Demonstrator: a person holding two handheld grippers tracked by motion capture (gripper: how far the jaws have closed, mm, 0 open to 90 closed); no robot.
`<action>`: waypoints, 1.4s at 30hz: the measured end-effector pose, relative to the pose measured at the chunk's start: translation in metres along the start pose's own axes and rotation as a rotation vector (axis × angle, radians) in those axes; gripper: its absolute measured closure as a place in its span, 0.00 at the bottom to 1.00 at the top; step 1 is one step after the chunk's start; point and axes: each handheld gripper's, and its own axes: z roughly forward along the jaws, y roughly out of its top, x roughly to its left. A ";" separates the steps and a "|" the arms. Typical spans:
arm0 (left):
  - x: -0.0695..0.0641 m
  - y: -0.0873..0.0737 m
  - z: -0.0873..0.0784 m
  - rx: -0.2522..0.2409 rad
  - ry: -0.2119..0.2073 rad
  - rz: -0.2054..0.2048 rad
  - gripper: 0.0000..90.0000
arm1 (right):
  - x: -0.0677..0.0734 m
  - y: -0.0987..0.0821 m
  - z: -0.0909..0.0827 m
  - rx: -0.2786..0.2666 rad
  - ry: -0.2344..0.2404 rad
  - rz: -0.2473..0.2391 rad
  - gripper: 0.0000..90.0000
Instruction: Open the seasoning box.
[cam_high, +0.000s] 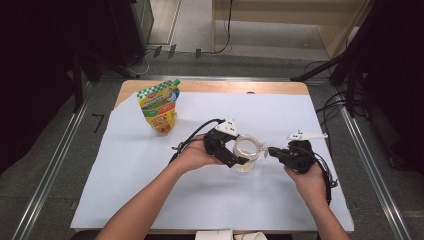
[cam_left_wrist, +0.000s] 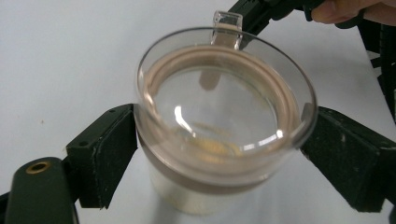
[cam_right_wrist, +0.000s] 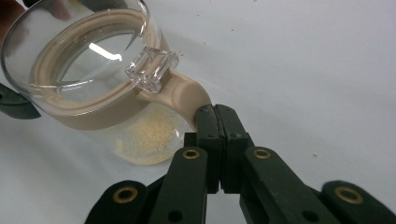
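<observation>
White sheet (cam_high: 150, 170) over a wooden table (cam_high: 210, 86), grey floor and dark stands beyond. Near the far left corner, a yellow and green pouch (cam_high: 160, 106), upright, well apart from the hands. At mid-table, a clear jar (cam_high: 247, 151) with a beige band under its see-through lid (cam_left_wrist: 219, 93); pale powder at the bottom. Left gripper (cam_high: 239, 150) at the jar's left side, jaws spread wide, one on either side of the jar just below the lid rim, right at the glass; firm pressing not clear. Right gripper (cam_high: 270, 150) at the jar's right side, jaws pressed together, pinching the beige handle (cam_right_wrist: 187, 93) close beneath the lid's clear tab (cam_right_wrist: 152, 70). Jar slightly tilted in the right gripper view, base on or just above the sheet, cannot tell which.
</observation>
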 end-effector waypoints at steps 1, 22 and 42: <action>0.000 0.001 0.001 0.000 0.000 0.005 0.13 | 0.000 0.000 0.000 0.000 0.000 0.001 1.00; -0.004 0.022 -0.008 0.025 0.010 -0.001 0.13 | 0.001 0.000 0.000 -0.001 -0.005 0.004 1.00; -0.005 0.063 0.011 -0.011 -0.068 -0.013 0.15 | 0.002 -0.001 0.000 0.005 0.008 0.004 1.00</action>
